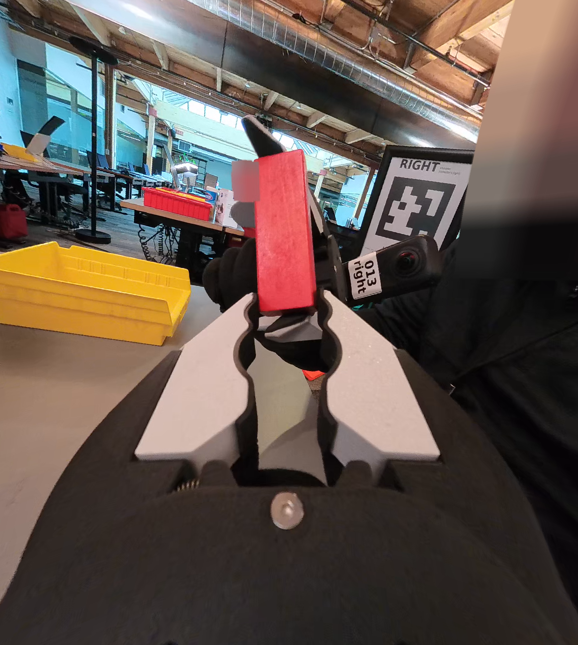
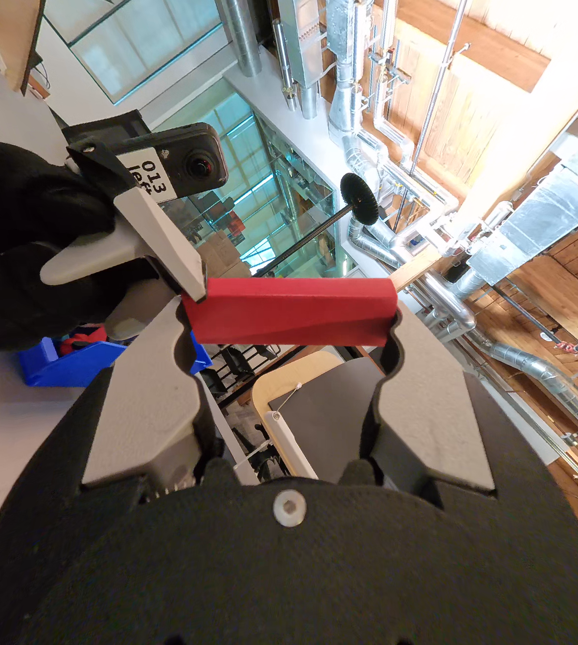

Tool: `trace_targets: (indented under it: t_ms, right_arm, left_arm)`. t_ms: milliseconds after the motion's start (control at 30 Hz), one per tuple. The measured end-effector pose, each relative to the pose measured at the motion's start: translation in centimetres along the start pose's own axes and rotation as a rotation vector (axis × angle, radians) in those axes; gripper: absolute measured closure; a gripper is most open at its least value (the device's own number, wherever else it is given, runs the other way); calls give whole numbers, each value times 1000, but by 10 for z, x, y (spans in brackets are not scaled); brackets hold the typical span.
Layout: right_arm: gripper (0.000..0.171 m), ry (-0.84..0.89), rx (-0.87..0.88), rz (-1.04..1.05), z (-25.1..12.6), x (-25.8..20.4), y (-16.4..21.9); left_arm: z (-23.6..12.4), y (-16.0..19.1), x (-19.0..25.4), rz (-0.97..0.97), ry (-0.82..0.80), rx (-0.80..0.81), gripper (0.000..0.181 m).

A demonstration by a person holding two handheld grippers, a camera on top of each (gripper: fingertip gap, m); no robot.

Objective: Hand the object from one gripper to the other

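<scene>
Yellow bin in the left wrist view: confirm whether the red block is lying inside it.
No: the red block is held up in the air at the gripper's fingertips, away from the yellow bin.

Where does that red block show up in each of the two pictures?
Left wrist view: red block stands upright at centre, its lower end between the left gripper tips.
Right wrist view: it lies crosswise at centre, spanning the right gripper tips.
Shared landmark: the black floor lamp.

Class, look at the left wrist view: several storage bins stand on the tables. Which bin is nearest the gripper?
The yellow bin, on the grey table just left of the left gripper's fingers. The red bin sits on a table much farther back.
</scene>
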State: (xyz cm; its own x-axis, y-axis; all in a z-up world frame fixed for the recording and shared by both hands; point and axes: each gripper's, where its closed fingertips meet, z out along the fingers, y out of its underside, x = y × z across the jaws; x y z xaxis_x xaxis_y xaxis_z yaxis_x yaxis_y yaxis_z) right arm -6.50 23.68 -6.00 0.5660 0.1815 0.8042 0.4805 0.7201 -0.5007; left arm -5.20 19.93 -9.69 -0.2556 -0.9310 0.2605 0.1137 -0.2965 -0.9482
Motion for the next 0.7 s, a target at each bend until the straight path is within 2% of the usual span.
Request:
trace_targets:
  t_ms: [233,267,367,467,567,700]
  right_arm:
    - [62,-13,10,-4,-1,-1,-1]
    - [56,-32,22,-4,-1,-4,-2]
    - [43,-122,48,0,-3,-14,-2]
    - [43,-289,63,20,-10,-25,0]
    - [65,-479,58,47,-28,-27,2]
    - [84,-691,39,113,-55,-29,-5]
  left_arm:
    - [0,0,-1,34,-20,-21,150]
    - [0,1,-1,35,-21,-31,150]
    - [-4,-1,-2,70,-51,-79,150]
    - [-13,-2,-5,122,-111,-162,150]
    - [-23,1,-5,182,-157,-271,151]
    - [-30,18,2,264,-175,-485,150]
